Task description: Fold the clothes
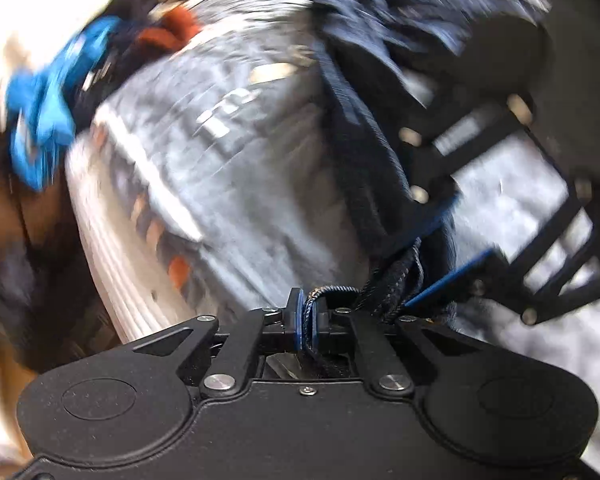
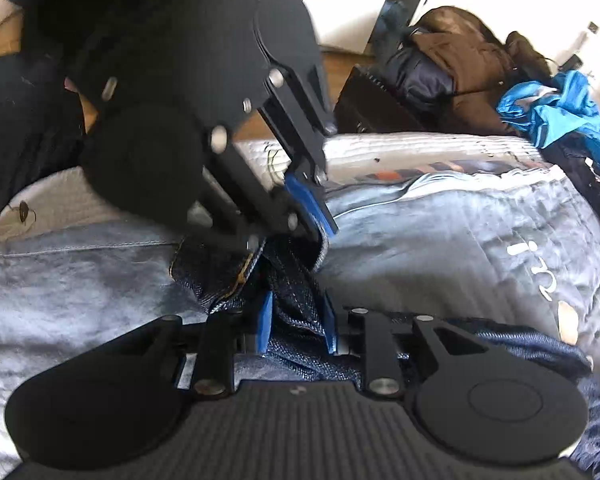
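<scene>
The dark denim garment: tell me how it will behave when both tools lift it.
The dark denim garment will probably sag between the grips, since it already bunches in soft folds. It looks fairly heavy: thick, stitched seams. Slipping seems unlikely, as the left tool pinches a thick edge and the right tool clamps bunched cloth.

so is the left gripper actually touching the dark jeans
Touching. The left wrist view shows the left gripper with its blue pads shut on a dark denim edge of the jeans.
</scene>
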Action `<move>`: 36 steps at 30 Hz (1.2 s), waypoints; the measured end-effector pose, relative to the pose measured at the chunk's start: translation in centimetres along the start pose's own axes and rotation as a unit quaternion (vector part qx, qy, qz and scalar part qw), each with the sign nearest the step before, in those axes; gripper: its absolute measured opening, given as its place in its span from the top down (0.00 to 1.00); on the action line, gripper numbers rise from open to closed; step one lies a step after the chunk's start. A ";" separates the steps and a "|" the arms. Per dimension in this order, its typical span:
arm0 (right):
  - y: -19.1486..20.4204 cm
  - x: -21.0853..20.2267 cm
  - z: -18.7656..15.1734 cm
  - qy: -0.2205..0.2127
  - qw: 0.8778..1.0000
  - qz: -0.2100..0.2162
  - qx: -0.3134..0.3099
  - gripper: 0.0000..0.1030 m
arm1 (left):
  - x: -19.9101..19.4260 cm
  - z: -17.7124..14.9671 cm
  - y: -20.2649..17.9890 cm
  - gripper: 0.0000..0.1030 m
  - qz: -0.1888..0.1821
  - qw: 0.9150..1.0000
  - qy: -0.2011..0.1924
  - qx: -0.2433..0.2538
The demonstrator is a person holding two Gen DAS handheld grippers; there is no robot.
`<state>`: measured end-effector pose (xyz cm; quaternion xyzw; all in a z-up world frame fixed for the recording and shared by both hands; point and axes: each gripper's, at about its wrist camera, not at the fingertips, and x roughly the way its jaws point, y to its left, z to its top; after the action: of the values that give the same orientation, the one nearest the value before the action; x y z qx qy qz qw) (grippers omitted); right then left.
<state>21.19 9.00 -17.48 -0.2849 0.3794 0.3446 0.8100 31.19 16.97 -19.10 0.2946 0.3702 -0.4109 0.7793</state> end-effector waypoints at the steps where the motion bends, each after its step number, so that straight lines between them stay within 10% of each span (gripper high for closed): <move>1: 0.0 -0.2 -0.1 -0.007 1.000 -0.001 0.001 0.76 | 0.0 0.0 0.8 0.96 -0.011 0.999 -0.003 -0.035; 4: 0.0 -0.7 -0.1 -0.030 1.000 -0.007 0.000 0.77 | -0.5 -0.9 4.2 0.96 -0.058 0.983 -0.019 -0.173; 7: 0.3 -1.1 -0.3 -0.050 0.998 -0.018 -0.013 0.77 | -0.1 -2.8 7.6 0.98 -0.127 0.934 -0.033 -0.332; 11: -0.4 -1.7 -0.7 -0.081 0.996 -0.020 0.020 0.77 | 0.4 -3.3 9.3 0.99 -0.145 0.906 -0.039 -0.395; 18: -3.2 -0.5 -0.6 -0.078 0.987 0.015 0.143 0.72 | 0.7 0.2 5.9 0.78 -0.045 0.976 0.041 -0.207; 25: -4.4 1.3 0.3 -0.037 0.985 0.030 0.163 0.67 | -1.3 -0.9 0.8 0.67 0.057 0.961 0.072 -0.261; 36: -4.9 1.6 0.7 -0.002 0.982 0.043 0.183 0.63 | 0.0 -2.6 -8.8 0.66 0.283 0.953 0.014 -0.105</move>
<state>26.03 7.16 -17.38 -0.1147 0.4458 0.3043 0.8340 22.77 14.65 -21.89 0.3097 0.3237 -0.1277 0.8849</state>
